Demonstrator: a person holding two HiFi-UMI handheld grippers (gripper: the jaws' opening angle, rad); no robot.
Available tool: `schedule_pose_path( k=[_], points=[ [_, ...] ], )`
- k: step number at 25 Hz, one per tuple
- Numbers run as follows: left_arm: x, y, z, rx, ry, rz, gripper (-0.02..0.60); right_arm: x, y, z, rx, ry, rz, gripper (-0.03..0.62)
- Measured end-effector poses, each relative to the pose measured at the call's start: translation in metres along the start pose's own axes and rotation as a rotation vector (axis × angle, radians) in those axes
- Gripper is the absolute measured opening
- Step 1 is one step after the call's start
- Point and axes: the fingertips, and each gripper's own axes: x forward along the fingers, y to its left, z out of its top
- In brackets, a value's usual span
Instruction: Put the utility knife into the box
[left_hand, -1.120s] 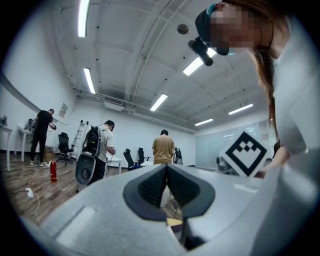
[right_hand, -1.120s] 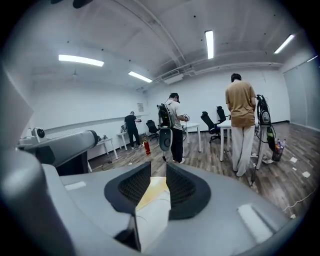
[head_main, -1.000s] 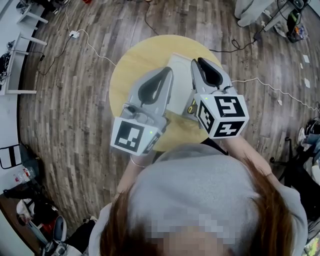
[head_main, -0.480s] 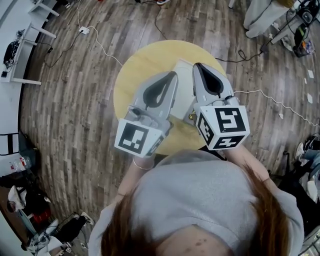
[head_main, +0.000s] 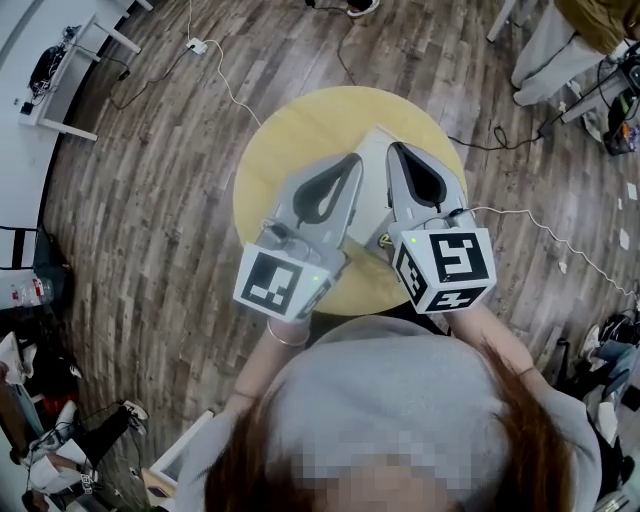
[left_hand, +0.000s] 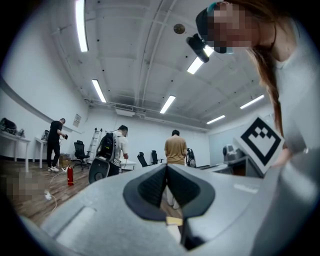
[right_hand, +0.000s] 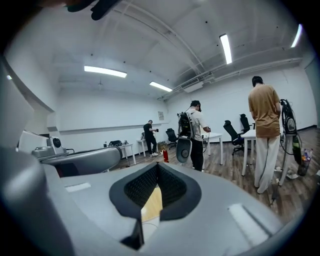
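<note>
– While the head view looks down past the left claw (head_main: 355, 160) and right claw (head_main: 396, 148), what does it record of the task items?
– Round yellow bench (head_main: 300, 130); white box (head_main: 372, 165) on it, largely covered by both claws. A small yellow-and-dark item, apparently the utility knife (head_main: 383, 240), shows in the gap between them by the box's near edge; inside or beside, indeterminate.
– And the gripper views?
– No knife in either. Each claw clenched tip to tip, empty. They add ceiling lights (right_hand: 105, 71) and a person in a tan shirt (right_hand: 263, 130) standing across the room
</note>
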Motion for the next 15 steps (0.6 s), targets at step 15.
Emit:
schedule_pose_path(
  k=[15],
  points=[
    [-0.078,-0.047,0.025,0.055,-0.037,0.009,0.003,-0.079,0.062,0.008,-0.037,-0.099,0.036,0.003]
  ],
)
